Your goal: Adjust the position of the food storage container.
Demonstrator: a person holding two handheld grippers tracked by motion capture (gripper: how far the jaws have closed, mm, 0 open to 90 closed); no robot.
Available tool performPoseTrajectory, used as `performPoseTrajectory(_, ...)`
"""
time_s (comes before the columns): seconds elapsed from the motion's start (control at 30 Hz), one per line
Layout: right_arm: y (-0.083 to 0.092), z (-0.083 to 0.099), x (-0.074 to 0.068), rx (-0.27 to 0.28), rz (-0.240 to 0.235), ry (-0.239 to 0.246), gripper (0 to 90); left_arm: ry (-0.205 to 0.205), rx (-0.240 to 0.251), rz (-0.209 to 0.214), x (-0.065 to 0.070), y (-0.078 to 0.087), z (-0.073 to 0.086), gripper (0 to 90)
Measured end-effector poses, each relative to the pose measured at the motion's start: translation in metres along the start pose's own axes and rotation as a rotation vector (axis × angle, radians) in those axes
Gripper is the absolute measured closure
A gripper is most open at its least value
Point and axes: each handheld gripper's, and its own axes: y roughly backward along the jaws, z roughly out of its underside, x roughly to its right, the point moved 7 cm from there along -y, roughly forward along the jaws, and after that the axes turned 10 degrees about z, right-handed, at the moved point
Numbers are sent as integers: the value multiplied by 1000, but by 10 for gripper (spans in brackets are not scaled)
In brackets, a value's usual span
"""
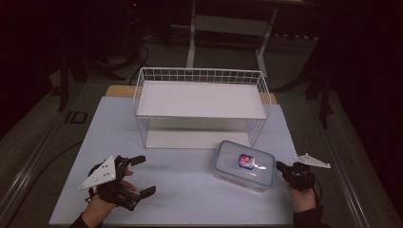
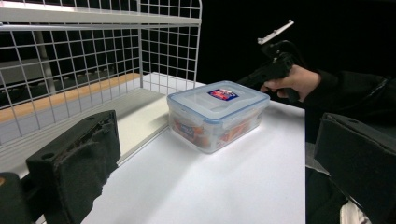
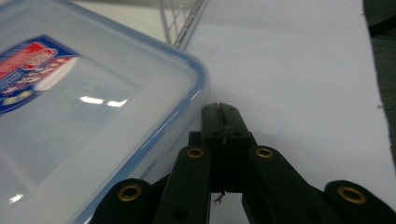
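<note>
A clear plastic food box with a blue-rimmed lid and a red and blue label lies on the white table, in front of the wire shelf's right end. In the left gripper view the box shows packets inside. My right gripper is shut, its tips right at the box's right corner; in the right gripper view the shut jaws sit beside the lid's blue rim, nothing between them. My left gripper rests open at the front left, far from the box, jaws wide with nothing between them.
A white wire shelf with two levels stands at the back middle of the table. Its lower level lies just left of the box in the left gripper view. Dark floor surrounds the table.
</note>
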Motion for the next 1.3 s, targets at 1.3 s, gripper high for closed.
performPoseTrajectory(1.3,-43,-41,-106,27,-232,102,900,9,-5,8,-1,-2,2,3)
